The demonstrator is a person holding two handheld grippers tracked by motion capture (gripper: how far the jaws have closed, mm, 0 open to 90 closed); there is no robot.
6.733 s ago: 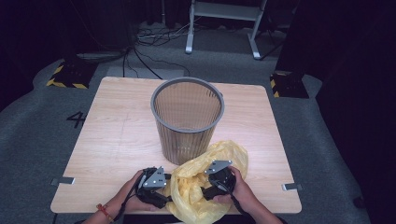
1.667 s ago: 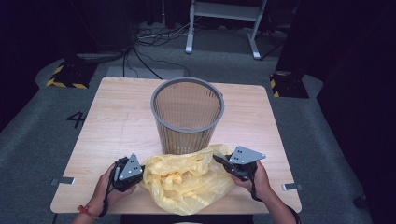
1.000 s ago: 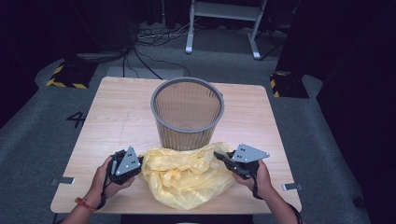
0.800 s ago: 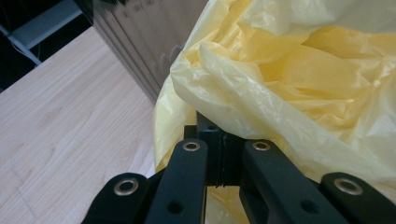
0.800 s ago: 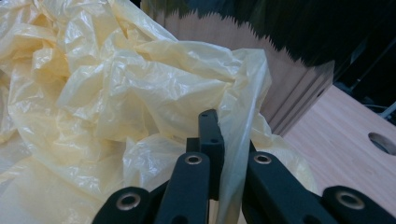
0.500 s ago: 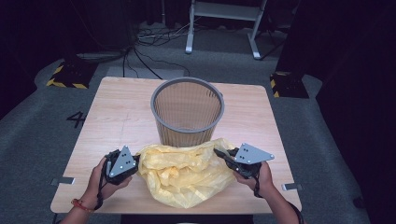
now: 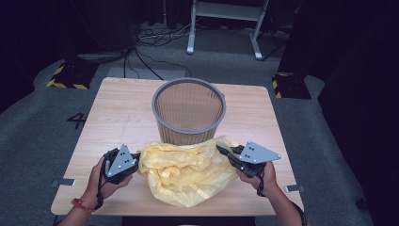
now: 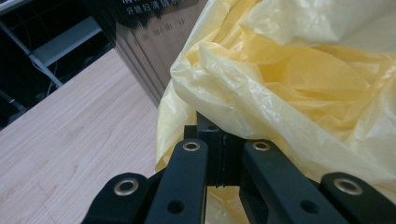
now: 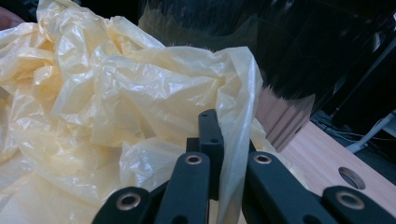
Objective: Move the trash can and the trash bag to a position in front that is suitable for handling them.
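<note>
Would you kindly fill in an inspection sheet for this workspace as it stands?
Surface: wooden table, bare at the back and left.
Job's things: yellow plastic bag lies crumpled in front of the grey mesh bin, which stands upright.
Clutter: nothing seen.
Grippers: left gripper and right gripper each shut on a bag edge, one at either side.
Cables: loose cables on the floor behind.
Surroundings: grey carpet, dark room.

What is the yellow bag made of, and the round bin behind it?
The bag looks like thin plastic film: glossy, crinkled, and light shines through it. The bin seems to be grey wire mesh, probably metal with a solid rim; you can see through its wall.
</note>
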